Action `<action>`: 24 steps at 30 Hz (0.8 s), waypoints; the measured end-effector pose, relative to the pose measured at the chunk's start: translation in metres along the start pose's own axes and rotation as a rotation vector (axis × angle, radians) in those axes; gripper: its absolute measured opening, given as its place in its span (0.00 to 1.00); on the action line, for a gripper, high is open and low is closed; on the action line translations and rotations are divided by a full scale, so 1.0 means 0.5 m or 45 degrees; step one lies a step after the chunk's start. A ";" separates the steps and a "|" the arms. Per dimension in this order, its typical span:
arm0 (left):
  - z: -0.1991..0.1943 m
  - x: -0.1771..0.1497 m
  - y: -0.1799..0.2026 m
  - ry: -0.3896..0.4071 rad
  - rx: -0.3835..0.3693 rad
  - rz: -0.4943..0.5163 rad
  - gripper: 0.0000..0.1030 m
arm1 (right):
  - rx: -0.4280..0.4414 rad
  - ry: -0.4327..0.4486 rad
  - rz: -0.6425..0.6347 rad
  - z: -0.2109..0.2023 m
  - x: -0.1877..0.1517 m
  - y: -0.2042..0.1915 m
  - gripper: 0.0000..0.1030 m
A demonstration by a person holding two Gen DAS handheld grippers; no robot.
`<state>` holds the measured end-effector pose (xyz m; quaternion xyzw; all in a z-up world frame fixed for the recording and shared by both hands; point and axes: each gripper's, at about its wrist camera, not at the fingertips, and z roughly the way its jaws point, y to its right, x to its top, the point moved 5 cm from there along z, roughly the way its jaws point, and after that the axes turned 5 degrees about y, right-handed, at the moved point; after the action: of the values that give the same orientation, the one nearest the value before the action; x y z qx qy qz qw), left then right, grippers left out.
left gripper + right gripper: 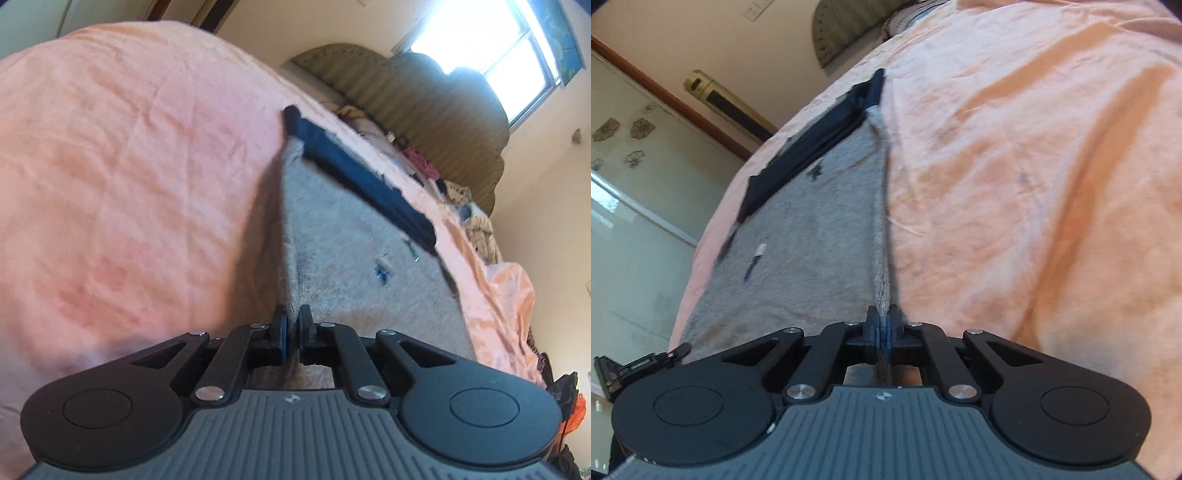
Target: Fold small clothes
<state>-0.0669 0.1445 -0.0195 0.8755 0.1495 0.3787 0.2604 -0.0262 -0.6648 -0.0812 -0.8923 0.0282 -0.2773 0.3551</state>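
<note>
A small grey garment (351, 240) with a dark navy waistband (362, 177) is spread over a pink bedsheet (110, 166). Its band is at the far end. My left gripper (291, 323) is shut on the near edge of the grey cloth, which rises taut from the jaws along the garment's left side. In the right wrist view the same grey garment (812, 229) and navy waistband (809, 144) appear, and my right gripper (882, 325) is shut on its right-hand near edge, a fold of cloth pinched between the pads. Small dark prints dot the fabric.
A padded olive headboard (424, 110) stands at the far end of the bed, with a heap of clothes and small items (417, 158) before it. A bright window (480, 37) lies beyond. Glass cupboard doors (628, 184) and a gold standing unit (713, 96) are left of the bed.
</note>
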 end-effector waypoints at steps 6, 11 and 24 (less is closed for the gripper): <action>-0.026 -0.060 -0.009 -0.069 -0.113 -0.131 0.32 | 0.160 -0.046 0.102 -0.030 -0.044 -0.024 0.56; -0.030 -0.085 0.014 -0.076 -0.196 -0.141 0.55 | 0.247 -0.104 0.131 -0.040 -0.095 -0.045 0.59; -0.053 -0.007 0.034 -0.050 -0.273 -0.164 0.08 | 0.360 0.002 0.143 -0.072 -0.046 -0.070 0.11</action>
<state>-0.0877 0.1381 0.0033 0.8384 0.1591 0.3577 0.3792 -0.0695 -0.6555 -0.0481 -0.8303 0.0391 -0.2587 0.4921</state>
